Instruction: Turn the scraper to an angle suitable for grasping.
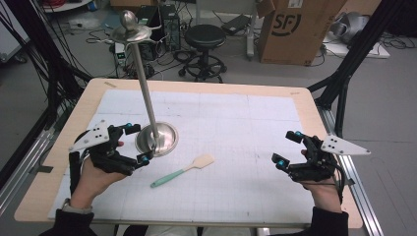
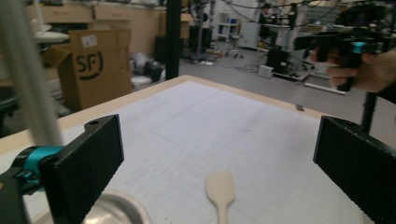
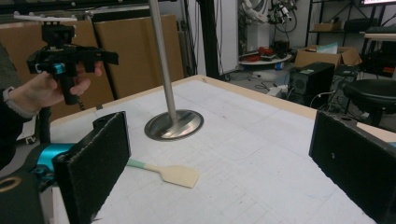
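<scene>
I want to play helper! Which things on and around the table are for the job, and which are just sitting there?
For the job:
- spatula, lying on the mat between the grippers
- metal stand, beside the left gripper
- right gripper, open, holding nothing

Just lying about:
- cardboard box on the floor
- black stool behind the table

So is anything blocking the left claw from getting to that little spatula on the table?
Nothing visible. The left claw, jaws open, sits beside the metal stand, and the spatula lies on the bare white mat just ahead of it. In the left gripper view the spatula's blade shows between the jaws.
</scene>
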Action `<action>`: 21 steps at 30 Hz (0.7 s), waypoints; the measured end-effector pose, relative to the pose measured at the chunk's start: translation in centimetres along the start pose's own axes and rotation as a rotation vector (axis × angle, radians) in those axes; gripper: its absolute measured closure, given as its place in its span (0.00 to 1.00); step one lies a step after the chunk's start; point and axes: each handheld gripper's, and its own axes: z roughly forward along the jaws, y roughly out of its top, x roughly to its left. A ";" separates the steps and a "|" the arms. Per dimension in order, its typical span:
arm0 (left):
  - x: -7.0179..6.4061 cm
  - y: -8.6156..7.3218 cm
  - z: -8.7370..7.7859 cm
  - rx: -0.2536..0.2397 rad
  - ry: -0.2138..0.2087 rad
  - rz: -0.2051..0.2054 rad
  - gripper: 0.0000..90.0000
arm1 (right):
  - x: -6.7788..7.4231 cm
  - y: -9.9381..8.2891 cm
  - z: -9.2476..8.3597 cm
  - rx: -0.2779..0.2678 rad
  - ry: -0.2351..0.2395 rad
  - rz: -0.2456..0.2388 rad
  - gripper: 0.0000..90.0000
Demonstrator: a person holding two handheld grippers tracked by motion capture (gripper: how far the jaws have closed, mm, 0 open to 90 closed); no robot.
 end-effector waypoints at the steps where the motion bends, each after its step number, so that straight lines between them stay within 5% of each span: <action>1: -0.4 -0.3 0.5 0.006 0.007 0.018 0.13 | 0.0 -0.1 0.0 0.003 0.003 0.005 0.05; 4: -0.8 -0.7 1.1 0.037 0.019 0.028 0.43 | -0.1 -0.2 0.2 0.007 0.003 0.004 0.05; 5: -1.0 -0.9 1.4 0.058 0.036 0.023 0.43 | -0.1 -0.2 0.2 0.007 0.003 0.004 0.05; 6: -1.1 -1.1 1.7 0.060 0.028 0.012 0.54 | 0.0 -0.3 0.2 0.016 0.005 0.007 0.05; 10: -1.3 -1.8 2.7 0.091 -0.021 -0.009 0.60 | 0.1 -0.3 0.1 -0.003 0.026 0.022 0.06; 16: -1.3 -2.8 3.5 0.160 0.004 0.009 0.87 | 0.6 -0.3 -0.1 0.003 0.031 0.004 0.06; 18: -1.2 -3.3 4.0 0.206 0.006 0.007 0.98 | 0.6 -0.5 -0.1 0.010 0.031 0.009 0.06; 21: -0.9 -4.2 4.8 0.296 -0.004 -0.018 0.99 | 0.4 -0.8 -0.1 0.019 0.027 0.016 0.06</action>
